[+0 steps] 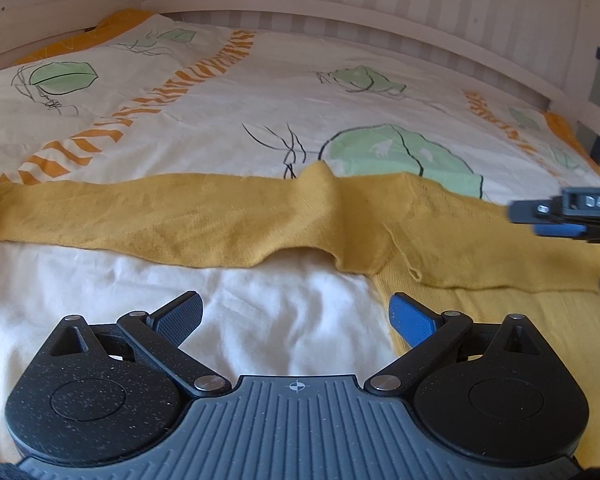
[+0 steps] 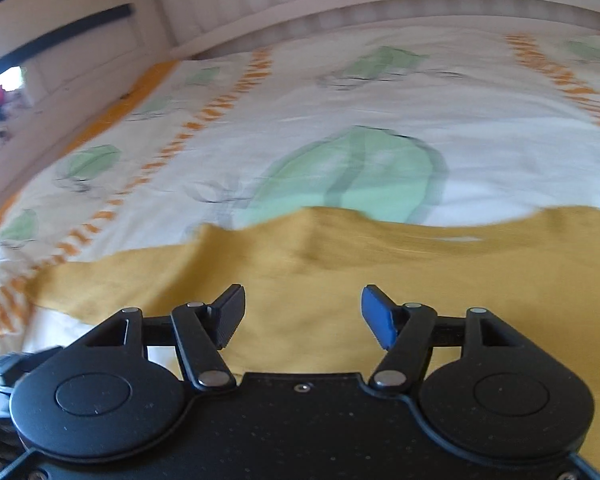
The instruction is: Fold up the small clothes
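Two grippers, left [image 1: 296, 316] and right [image 2: 303, 316], both spread, gripping nothing — yellow sweater [image 1: 204, 220] flat on bedspread [image 1: 260, 80].

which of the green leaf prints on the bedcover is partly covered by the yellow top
The big green leaf print at centre: the yellow top overlaps its lower edge. The other leaves lie farther back, fully uncovered.

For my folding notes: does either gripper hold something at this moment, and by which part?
Nothing is held. The left gripper and the right gripper are both open, above the mustard-yellow knitted garment.
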{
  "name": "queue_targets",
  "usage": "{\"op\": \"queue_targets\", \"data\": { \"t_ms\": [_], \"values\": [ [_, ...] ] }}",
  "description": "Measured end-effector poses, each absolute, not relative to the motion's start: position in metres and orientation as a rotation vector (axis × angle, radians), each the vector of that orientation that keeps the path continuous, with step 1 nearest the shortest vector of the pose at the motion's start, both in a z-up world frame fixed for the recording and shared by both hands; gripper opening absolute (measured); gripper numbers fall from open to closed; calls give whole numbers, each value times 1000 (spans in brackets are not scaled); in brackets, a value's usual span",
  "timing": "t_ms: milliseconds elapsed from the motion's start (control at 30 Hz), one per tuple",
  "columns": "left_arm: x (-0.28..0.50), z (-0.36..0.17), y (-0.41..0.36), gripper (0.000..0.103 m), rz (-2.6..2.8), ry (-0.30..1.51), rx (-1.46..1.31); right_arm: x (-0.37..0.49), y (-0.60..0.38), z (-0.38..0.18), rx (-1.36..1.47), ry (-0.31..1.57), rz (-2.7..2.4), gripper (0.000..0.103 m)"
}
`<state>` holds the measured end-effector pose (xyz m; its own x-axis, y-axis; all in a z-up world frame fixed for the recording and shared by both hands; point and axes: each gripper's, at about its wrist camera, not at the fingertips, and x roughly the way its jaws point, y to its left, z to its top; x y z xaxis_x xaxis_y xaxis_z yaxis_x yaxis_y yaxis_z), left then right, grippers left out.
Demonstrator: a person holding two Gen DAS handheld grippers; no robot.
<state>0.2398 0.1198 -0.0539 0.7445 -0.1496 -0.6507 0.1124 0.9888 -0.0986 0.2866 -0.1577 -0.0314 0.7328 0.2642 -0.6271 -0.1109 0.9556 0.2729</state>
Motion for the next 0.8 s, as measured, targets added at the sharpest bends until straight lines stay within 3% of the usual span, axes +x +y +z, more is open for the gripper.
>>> {"op": "queue_targets", "data": {
  "t_ms": [267,500,700,767,800],
  "values": [
    [247,-76,112,101,-126,810,9,260,-244,-69,229,798,-31,69],
    [245,-85,104,102,-112,804,74,239,-262,-52,106,735,30,73],
    [243,-87,101,103,-100,786,83,260,-321,-49,173,697,-212,73],
    [242,-88,100,103,-95,772,89,270,-335,-53,195,716,-250,67],
    [241,-89,100,103,-94,767,90,275,-340,-55,193,730,-262,59]
  ]
}}
